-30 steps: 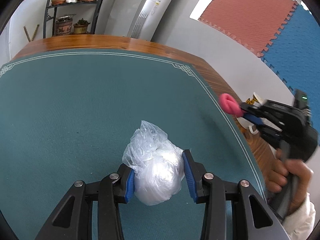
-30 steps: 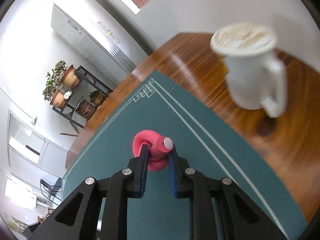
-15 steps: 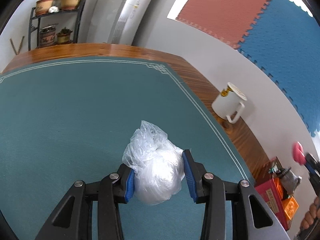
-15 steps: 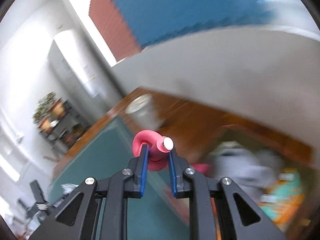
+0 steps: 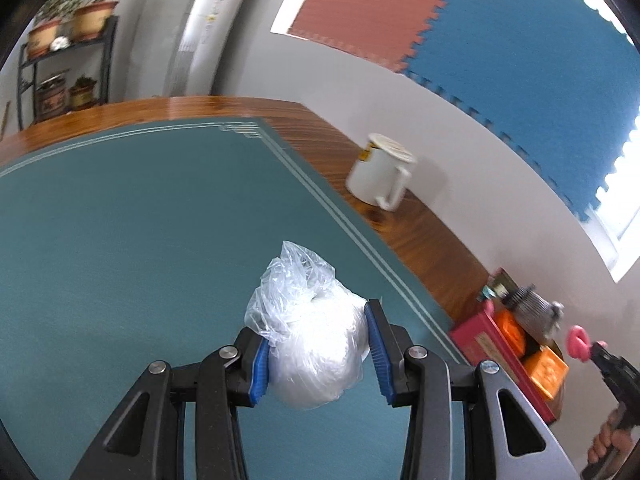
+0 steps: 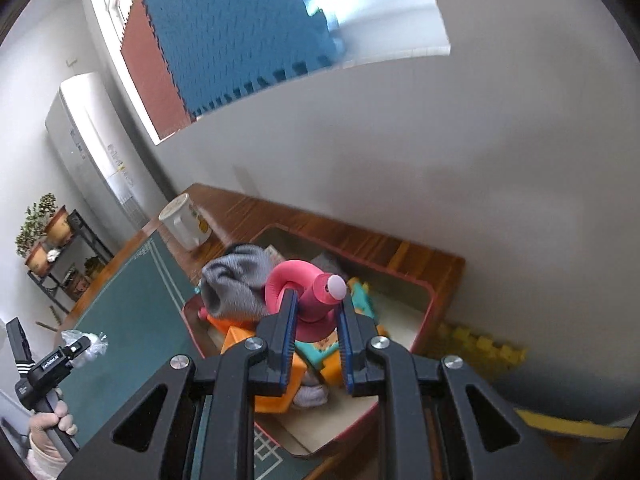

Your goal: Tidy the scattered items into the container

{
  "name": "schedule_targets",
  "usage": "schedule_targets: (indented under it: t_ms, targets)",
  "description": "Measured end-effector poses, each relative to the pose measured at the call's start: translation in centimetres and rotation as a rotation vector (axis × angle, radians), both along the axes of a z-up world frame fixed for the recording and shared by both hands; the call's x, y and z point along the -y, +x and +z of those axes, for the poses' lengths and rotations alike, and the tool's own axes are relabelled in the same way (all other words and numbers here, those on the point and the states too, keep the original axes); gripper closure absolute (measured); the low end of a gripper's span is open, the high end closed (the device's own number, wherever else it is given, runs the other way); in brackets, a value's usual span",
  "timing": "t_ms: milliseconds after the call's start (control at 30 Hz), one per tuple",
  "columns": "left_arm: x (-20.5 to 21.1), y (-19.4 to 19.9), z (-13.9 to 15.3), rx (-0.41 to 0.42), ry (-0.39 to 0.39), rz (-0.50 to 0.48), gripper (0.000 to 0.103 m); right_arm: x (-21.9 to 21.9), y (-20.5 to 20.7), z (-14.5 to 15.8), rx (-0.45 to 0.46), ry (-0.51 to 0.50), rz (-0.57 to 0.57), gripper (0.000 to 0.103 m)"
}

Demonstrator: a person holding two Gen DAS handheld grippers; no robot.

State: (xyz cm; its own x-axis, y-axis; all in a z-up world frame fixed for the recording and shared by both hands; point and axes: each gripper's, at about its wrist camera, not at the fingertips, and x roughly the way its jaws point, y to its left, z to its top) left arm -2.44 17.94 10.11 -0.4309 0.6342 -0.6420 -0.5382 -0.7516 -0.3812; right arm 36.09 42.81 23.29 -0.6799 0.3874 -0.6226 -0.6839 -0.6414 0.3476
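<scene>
My left gripper (image 5: 316, 354) is shut on a white bundle wrapped in clear plastic (image 5: 312, 344), held over the green table mat (image 5: 120, 240). My right gripper (image 6: 316, 338) is shut on a pink toy (image 6: 308, 300) with a loop and a white tip, and it hangs above the red-rimmed box (image 6: 430, 304). That box holds a grey sock (image 6: 236, 284), orange blocks (image 6: 272, 394) and teal pieces. In the left wrist view the same box (image 5: 486, 340) sits at the table's right edge, with the pink toy (image 5: 577, 342) above its far side.
A white mug (image 5: 380, 174) (image 6: 184, 226) stands on the wooden table border (image 5: 320, 136) near the wall. A plant shelf (image 5: 60, 64) is in the far corner. Yellow foam tiles (image 6: 480, 344) lie on the floor beyond the box.
The right gripper has carried the pink toy from over the mat, past the mug, to above the box. The left gripper has kept its hold on the bundle and swung its view to the right.
</scene>
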Motion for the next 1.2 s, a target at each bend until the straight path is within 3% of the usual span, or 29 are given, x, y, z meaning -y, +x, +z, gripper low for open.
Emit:
schedule_targets:
  t_ms: [267,433,567,667,733,800,967,1200]
  targets:
    - [-3.0,3.7,1.5,-0.022,-0.002,-0.082,0.060,-0.9,-0.7,-3.0,0.053,-0.062,0.055,0.082]
    - [-5.8,5.4,1.9,-0.028,-0.012,-0.134,0.060,-1.7,-0.1,-3.7,0.039,-0.082,0.081,0.082]
    - [-8.6,6.9,2.0,-0.035,-0.016,-0.187,0.060,-1.4,1.1,-3.2,0.025,-0.027,0.075,0.080]
    - [-10.3,7.8,2.3,-0.045,-0.016,-0.218,0.060,-1.1,2.0,-2.7,0.015,0.023,0.067,0.069]
    - [-11.6,8.3,2.6,-0.052,-0.016,-0.239,0.060,-0.8,2.6,-2.4,0.008,0.057,0.061,0.043]
    - [-12.5,8.9,3.0,-0.058,-0.015,-0.258,0.060,-0.6,3.2,-2.1,0.001,0.090,0.056,0.037]
    - [-15.7,10.1,3.8,-0.070,-0.004,-0.311,0.060,-0.3,4.7,-1.4,-0.016,0.161,0.042,0.036]
    - [-20.1,11.8,3.4,-0.057,-0.016,-0.415,0.060,-1.3,5.9,-2.4,-0.034,0.120,0.018,0.036]
